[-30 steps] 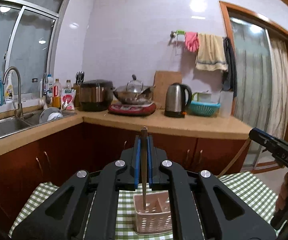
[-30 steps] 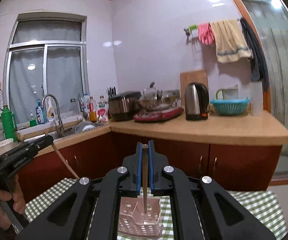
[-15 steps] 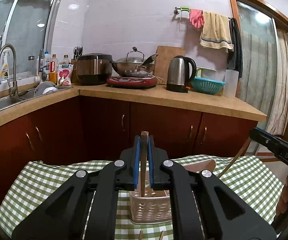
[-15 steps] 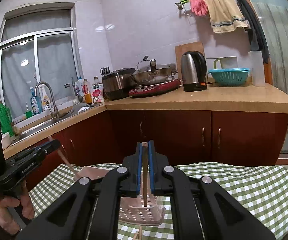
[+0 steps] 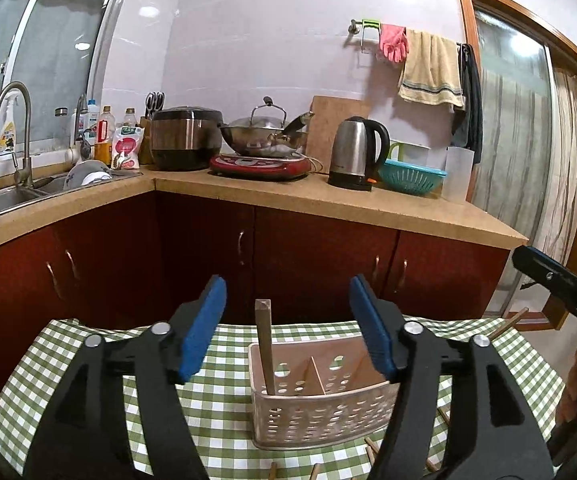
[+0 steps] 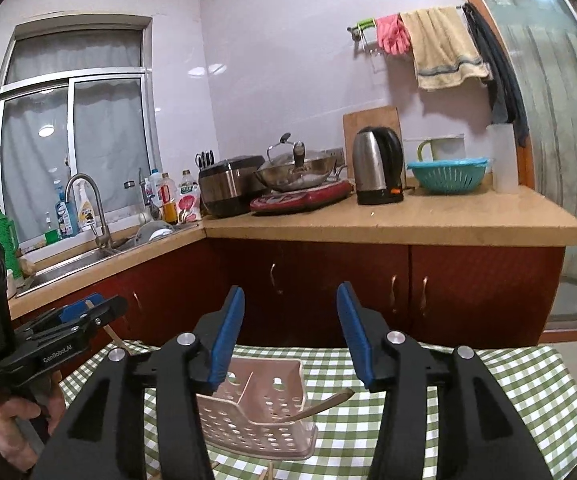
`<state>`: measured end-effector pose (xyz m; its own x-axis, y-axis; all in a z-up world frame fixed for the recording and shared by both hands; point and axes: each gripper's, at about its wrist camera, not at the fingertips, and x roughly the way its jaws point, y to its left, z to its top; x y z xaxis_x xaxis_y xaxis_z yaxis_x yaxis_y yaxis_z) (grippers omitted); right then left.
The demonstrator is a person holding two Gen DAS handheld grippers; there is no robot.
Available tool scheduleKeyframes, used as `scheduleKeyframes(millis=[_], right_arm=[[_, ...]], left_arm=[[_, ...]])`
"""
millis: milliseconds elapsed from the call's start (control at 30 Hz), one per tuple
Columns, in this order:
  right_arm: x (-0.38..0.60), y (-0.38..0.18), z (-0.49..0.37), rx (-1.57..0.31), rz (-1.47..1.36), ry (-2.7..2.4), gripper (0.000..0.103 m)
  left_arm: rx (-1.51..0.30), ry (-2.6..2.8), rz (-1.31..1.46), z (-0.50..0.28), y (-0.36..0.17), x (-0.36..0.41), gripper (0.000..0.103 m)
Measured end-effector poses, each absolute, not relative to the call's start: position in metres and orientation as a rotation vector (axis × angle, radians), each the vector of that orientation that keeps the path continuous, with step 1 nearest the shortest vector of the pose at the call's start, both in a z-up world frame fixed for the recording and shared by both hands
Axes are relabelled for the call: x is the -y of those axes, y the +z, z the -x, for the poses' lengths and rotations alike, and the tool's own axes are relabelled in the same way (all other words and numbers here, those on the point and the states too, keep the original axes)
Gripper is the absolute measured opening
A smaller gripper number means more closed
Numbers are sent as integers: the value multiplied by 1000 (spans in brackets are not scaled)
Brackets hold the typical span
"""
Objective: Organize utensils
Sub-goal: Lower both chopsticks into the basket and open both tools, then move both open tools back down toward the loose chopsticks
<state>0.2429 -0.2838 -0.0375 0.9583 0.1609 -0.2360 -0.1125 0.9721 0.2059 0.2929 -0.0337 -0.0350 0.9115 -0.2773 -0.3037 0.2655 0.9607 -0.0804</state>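
Observation:
A pale perforated utensil basket point(image 5: 320, 404) point(image 6: 256, 416) stands on the green checked tablecloth point(image 5: 216, 392). My left gripper point(image 5: 286, 320) hovers just behind and above the basket. Its jaws are opening. A wooden chopstick point(image 5: 264, 344) stands upright in the basket's left compartment, between the blue pads but touching neither. My right gripper point(image 6: 290, 332) is above the basket from the other side, and its jaws are opening too. Below them a second chopstick point(image 6: 324, 402) leans out over the basket's rim, free of the pads.
Several loose chopsticks point(image 5: 370, 450) lie on the cloth in front of the basket. A person's hand point(image 6: 8, 420) holds the left gripper point(image 6: 68, 332) at the left edge. Behind the table run dark red cabinets point(image 5: 320, 264) under a counter with a kettle point(image 5: 354, 158), a wok and a sink.
Both grippers were shut on upright chopsticks and have sunk toward the basket. Now both stand open, and each chopstick has dropped into the basket.

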Motion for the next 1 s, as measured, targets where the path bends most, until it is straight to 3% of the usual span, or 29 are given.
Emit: scheduleKeyframes(millis=[267,567,1000], right_arm=[[285,-36,-208,-212,-162,114,49],[285,-78,-153,-249,-120,77,48],[281,-176,-69,-399,-45,119,31]], left_arm=[[-288,-247,10,-267,-32,28,69],[-266,-191,-42,-207,-57,13,69],[-383,-127,-48,-134,-125,-20,62]])
